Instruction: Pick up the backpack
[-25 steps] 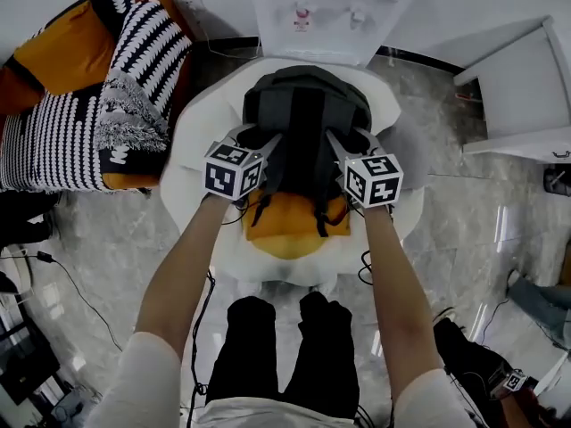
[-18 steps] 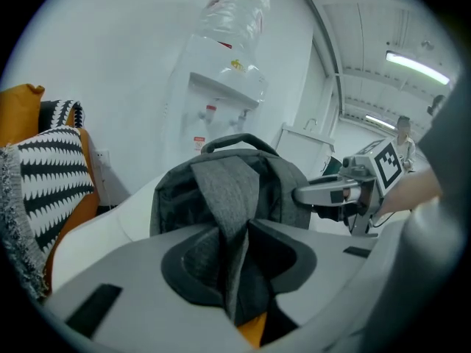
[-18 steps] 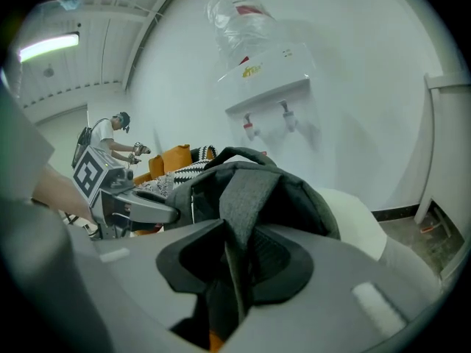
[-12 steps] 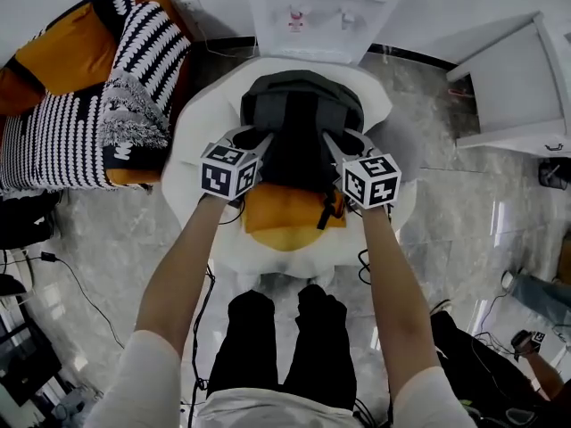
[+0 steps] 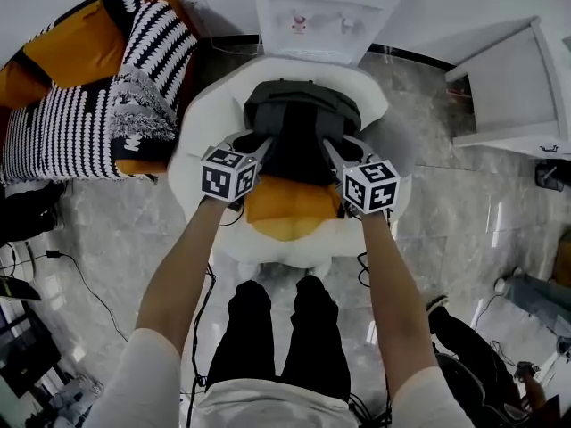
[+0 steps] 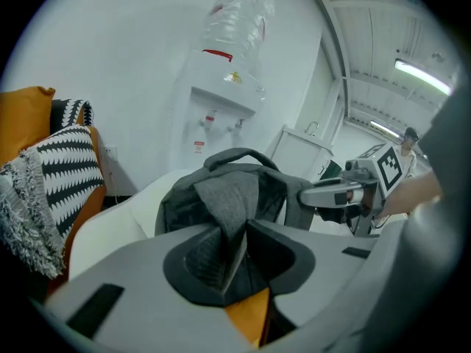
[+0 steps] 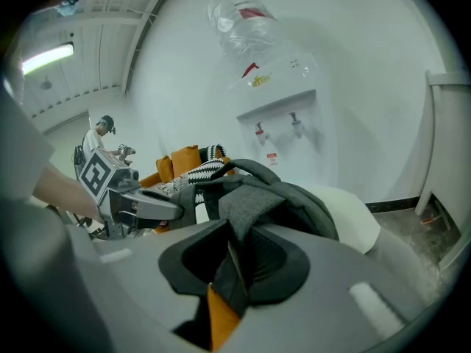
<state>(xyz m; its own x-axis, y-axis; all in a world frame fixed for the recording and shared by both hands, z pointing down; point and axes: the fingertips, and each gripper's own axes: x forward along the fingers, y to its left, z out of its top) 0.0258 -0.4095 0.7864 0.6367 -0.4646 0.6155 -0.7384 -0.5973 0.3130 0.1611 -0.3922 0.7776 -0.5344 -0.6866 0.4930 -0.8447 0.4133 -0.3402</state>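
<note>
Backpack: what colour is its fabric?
Dark grey; the backpack shows best in the left gripper view.

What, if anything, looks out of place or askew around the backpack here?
Nothing stands out. The backpack is centred over the egg-shaped cushion. The left gripper and right gripper have just been closing, each on a grey strap, evenly. Nothing looks spilled or torn.
</note>
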